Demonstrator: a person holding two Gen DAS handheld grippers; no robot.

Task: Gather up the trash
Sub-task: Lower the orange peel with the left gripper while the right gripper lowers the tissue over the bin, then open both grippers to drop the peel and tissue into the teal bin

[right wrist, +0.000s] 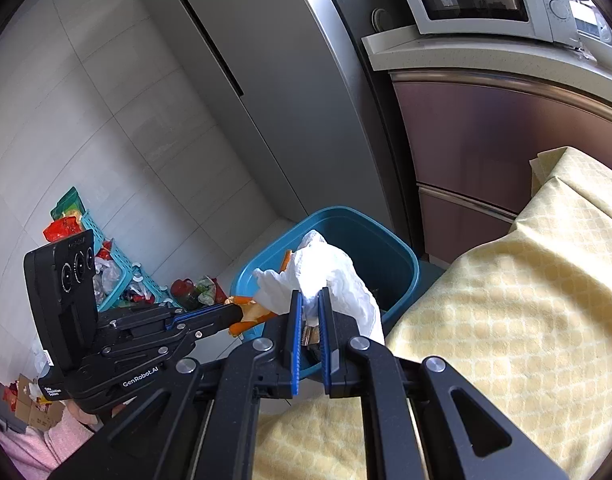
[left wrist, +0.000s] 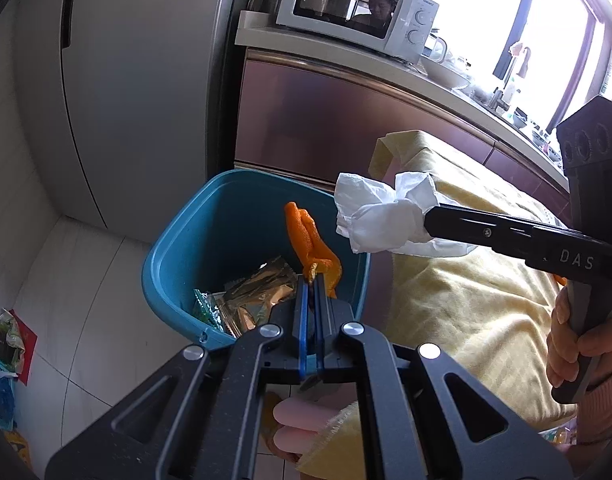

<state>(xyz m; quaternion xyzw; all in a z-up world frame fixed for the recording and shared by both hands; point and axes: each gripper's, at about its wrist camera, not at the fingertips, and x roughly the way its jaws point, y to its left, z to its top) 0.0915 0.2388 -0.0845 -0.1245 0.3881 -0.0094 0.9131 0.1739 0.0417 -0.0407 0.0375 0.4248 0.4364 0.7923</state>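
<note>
two tools, left (left wrist: 314, 276) and right (right wrist: 310, 300); one blue trash bin (left wrist: 177, 264); one orange peel (left wrist: 310, 240); one crumpled white tissue (left wrist: 378, 216); one microwave (left wrist: 354, 8); one yellow cloth (left wrist: 466, 300); several snack wrappers (left wrist: 245, 300) inside the bin.

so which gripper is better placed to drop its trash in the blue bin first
Left, probably. The left gripper holds the orange peel right over the blue bin opening. The right gripper grips the white tissue nearer the bin's rim, beside the yellow cloth.
</note>
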